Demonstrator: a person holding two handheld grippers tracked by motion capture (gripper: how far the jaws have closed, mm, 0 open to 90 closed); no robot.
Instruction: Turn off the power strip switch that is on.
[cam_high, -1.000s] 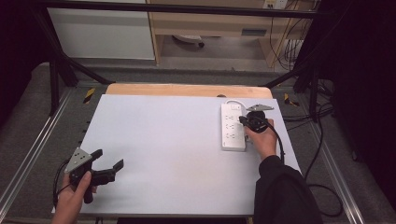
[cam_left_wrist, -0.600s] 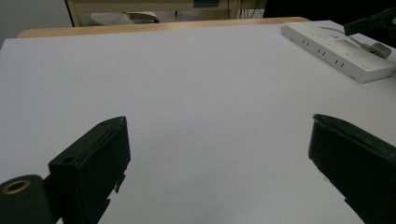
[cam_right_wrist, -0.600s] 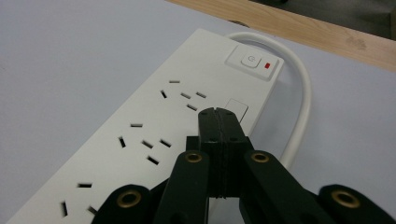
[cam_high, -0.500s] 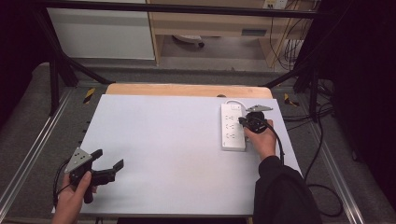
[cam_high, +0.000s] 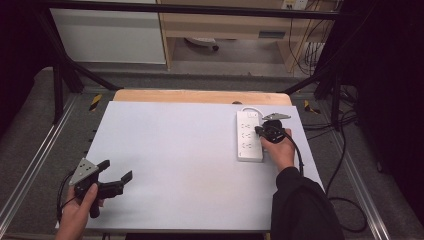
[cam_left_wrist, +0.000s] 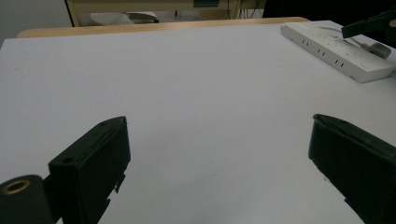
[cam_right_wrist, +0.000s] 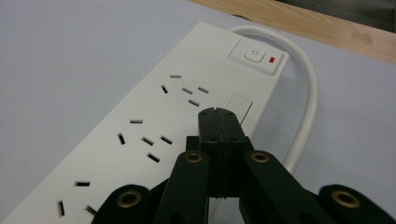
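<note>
My right gripper (cam_right_wrist: 217, 112) is over the white power strip (cam_high: 249, 136) — jaws pressed flat together, nothing between them, tips hovering above the strip's top face near its right-hand edge. In my right gripper view the closed tips sit just short of a small blank square panel (cam_right_wrist: 239, 106), and beyond that is the power switch (cam_right_wrist: 252, 53) with a little red mark (cam_right_wrist: 273, 59) beside it. Whether the tips actually touch the plastic, I cannot tell from here.

From above, the strip lies lengthwise on the right part of the white table (cam_high: 180, 160), near the far right corner, its white cable (cam_right_wrist: 306, 100) looping out from the switch end and curving back along the side. My right hand (cam_high: 278, 149) is wrapped around the gripper body just beside the strip, dark sleeve (cam_high: 300, 205) coming in from the bottom edge.

Left side now — my left gripper (cam_high: 116, 181) is down at the near left corner of the table, well apart from the strip. Its jaws stand spread wide with only bare tabletop between them, as my left gripper view shows, and the strip (cam_left_wrist: 338, 49) is far off at the upper right there. My left hand (cam_high: 80, 212) grips the handle.

Wooden edge (cam_high: 200, 96) along the far side of the table.
</note>
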